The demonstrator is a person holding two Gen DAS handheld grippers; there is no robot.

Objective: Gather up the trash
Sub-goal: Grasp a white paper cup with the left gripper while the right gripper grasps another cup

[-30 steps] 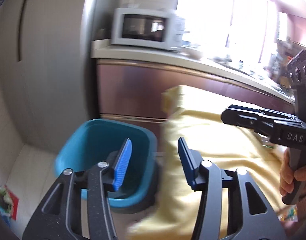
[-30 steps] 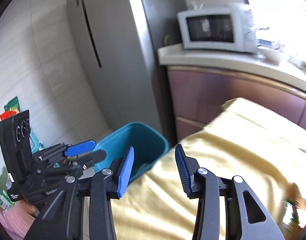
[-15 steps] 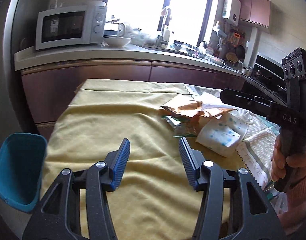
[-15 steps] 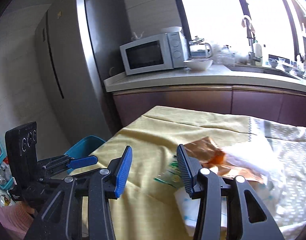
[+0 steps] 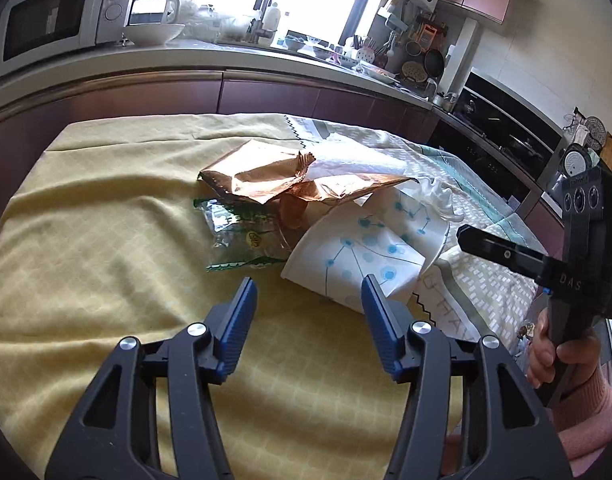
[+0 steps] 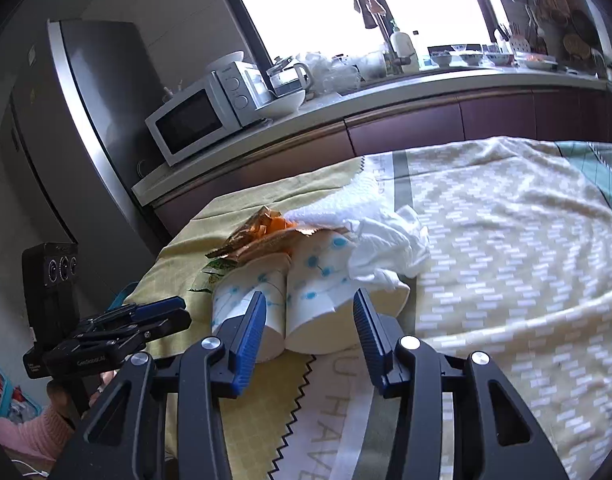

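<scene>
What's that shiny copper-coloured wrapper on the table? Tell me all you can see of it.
The copper-coloured wrapper looks like crinkled metallic foil, torn open with a jagged edge, and lies flat and crumpled on the yellow tablecloth. It tops the trash pile: a clear green-printed wrapper shows under its near edge, and its right end overlaps the white paper cups with blue dots. A white paper towel lies against its far side. Neither pair of tongs touches it.

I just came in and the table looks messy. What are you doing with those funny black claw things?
A person is collecting trash off the yellow tablecloth. The left gripper is opening, with nothing between its blue pads, aimed at the pile: a crinkled copper foil wrapper, a clear plastic wrapper with green print, two white paper cups with blue dots lying on their sides, and a crumpled white tissue. The right gripper hangs open by the cups. Nothing is picked up yet.
</scene>
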